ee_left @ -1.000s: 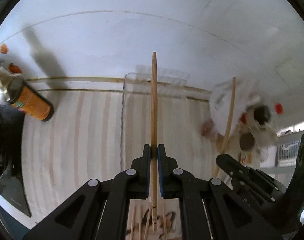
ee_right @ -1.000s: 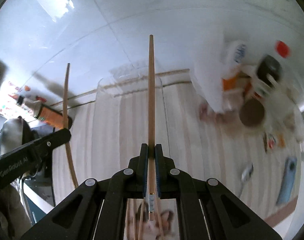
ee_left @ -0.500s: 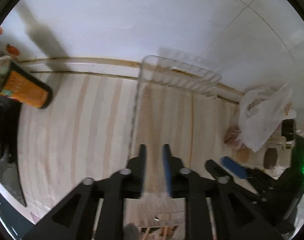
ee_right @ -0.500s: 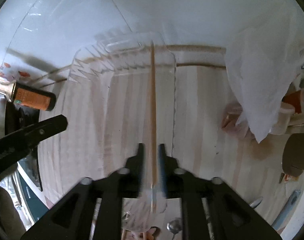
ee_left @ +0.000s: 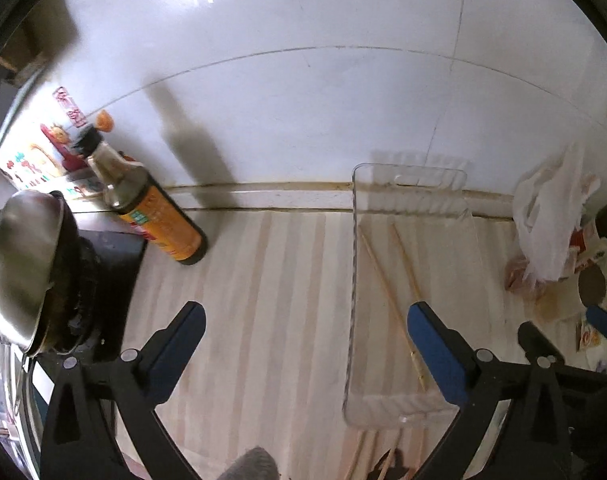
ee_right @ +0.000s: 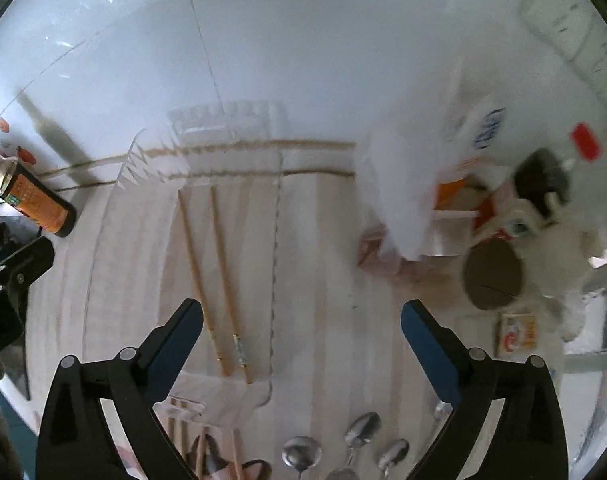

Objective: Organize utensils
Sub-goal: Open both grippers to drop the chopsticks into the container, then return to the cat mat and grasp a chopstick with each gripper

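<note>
A second ago each of my grippers pinched a chopstick upright over the tray; now both chopsticks (ee_right: 201,276) lie side by side inside the clear plastic tray (ee_right: 277,240), slanting a little, thick ends toward me. The left gripper (ee_left: 303,336) is opening and already stands wide with nothing between its fingers; the right gripper (ee_right: 301,332) is opening too, wide and empty, hanging above the near end of the tray.

What could go wrong from here — in my judgement the tray is the weak spot. It looks light and thin-walled, so a finger swinging low on the way out could catch its rim and slide it across the counter, or flick the chopsticks askew. More chopsticks (ee_right: 179,432) wait below the tray's near edge and several spoons (ee_right: 301,456) lie just to the right of them; reaching for either with the fingers this wide risks nudging a neighbour, and round sticks roll easily. The two grippers are also close together, so crossing paths is possible.

The counter (ee_left: 263,300) has pale wood-look stripes and meets a white tiled wall at a grubby seam. On the left stand a sauce bottle (ee_left: 151,208) with an orange label and a steel pot (ee_left: 19,264) on a dark stove; on the right a white plastic bag (ee_right: 403,184) slumps over boxes and small packets — clutter near the tray's right side.
</note>
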Demonstrator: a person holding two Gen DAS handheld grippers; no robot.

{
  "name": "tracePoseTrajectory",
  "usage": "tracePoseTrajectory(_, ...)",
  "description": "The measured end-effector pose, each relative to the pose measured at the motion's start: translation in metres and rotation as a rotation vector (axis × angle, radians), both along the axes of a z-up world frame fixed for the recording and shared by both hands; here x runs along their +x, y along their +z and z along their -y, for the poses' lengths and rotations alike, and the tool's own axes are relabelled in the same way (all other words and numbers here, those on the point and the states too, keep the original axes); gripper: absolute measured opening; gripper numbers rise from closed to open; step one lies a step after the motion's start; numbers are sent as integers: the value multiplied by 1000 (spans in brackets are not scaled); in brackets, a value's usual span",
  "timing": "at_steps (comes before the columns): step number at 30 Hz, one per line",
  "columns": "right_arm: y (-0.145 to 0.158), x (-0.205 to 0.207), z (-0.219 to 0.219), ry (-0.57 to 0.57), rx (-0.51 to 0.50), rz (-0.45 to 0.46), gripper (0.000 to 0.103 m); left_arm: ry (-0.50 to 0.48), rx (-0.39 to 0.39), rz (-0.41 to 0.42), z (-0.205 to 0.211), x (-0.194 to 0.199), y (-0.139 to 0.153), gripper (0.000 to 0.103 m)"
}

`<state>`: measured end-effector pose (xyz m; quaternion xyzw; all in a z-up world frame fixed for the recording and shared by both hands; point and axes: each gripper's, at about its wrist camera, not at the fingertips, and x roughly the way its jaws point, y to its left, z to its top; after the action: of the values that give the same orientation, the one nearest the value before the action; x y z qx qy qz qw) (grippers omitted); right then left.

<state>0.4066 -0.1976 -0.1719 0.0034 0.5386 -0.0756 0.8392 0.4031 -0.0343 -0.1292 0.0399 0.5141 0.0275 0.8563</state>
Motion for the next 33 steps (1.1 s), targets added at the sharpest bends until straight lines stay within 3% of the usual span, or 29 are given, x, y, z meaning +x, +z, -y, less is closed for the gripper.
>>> tracePoseTrajectory(7,32,-47,-2,-29,12,86,102,-21,-21,73,-8,-45,26,103)
tracePoseTrajectory(11,41,-85,1,-54,56,124,102,-29,-39,68,-15,-79,23,103)
tracePoseTrajectory(14,39,-122,0,-55,70,120,102,-48,-40,2,-19,-105,-6,103)
tracePoseTrajectory(17,20,-152,-3,-39,109,66,100,-53,-27,-117,-23,-130,-55,102)
tracePoseTrajectory(20,-13,-171,-7,-34,132,-18,77,-72,-49,-255,-22,-150,-107,91)
tracePoseTrajectory(22,-37,-180,-10,-23,152,-87,50,-73,-80,-319,-19,-155,-130,89)
tracePoseTrajectory(23,-47,-183,-11,-23,167,-107,47,-73,-99,-347,-17,-156,-140,89)
tracePoseTrajectory(29,-82,-196,-15,-35,242,-182,44,-97,-90,-421,0,-152,-181,61)
tracePoseTrajectory(32,-91,-197,-20,-35,232,-207,44,-98,-95,-396,0,-147,-182,51)
tracePoseTrajectory(33,-95,-197,-23,-33,226,-213,44,-99,-94,-391,0,-146,-181,42)
